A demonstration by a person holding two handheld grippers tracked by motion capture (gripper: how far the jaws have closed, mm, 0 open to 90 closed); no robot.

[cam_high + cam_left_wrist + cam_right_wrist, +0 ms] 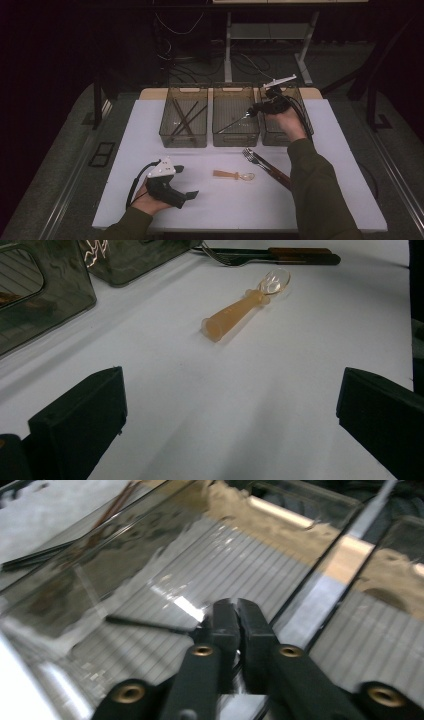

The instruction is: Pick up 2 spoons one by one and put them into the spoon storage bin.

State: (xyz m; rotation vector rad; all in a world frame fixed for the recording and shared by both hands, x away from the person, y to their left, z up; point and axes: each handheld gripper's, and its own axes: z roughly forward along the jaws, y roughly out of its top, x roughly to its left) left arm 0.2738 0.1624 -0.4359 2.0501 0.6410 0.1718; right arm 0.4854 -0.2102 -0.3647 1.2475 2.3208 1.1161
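**Ana:** What is the right claw [235, 605] doing?

**Ben:** Its two black jaws are almost together. There is just a thin crack between them.

**Ana:** Is it holding something?

**Ben:** A thin tool [232, 122] with a dark handle and a shiny end is right at the jaw tips. I cannot tell if the jaws are pinching it or only touching it.

**Ana:** Where is the thin tool?

**Ben:** It slants down from the claw into the middle box [235, 141]. The box is see-through and has a stripy floor.

**Ana:** Where is the hand?

**Ben:** The right hand [287, 122] is over the right box [272, 141], and the claw points across to the middle one.

**Ana:** What about the left box [172, 141]?

**Ben:** It has some long dark sticks [185, 120] lying in it.

**Ana:** And the left claw [186, 181]?

**Ben:** Its jaws are wide apart with nothing in them. The left hand [150, 200] holds it low at the near side of the white table [325, 175].

**Ana:** What is in front of it?

**Ben:** A little spoon [240, 310] with a fat orange handle and a clear bowl lies flat on the table, not touching the claw. Past it are forks [270, 255] with brown handles, lying side by side near the boxes.
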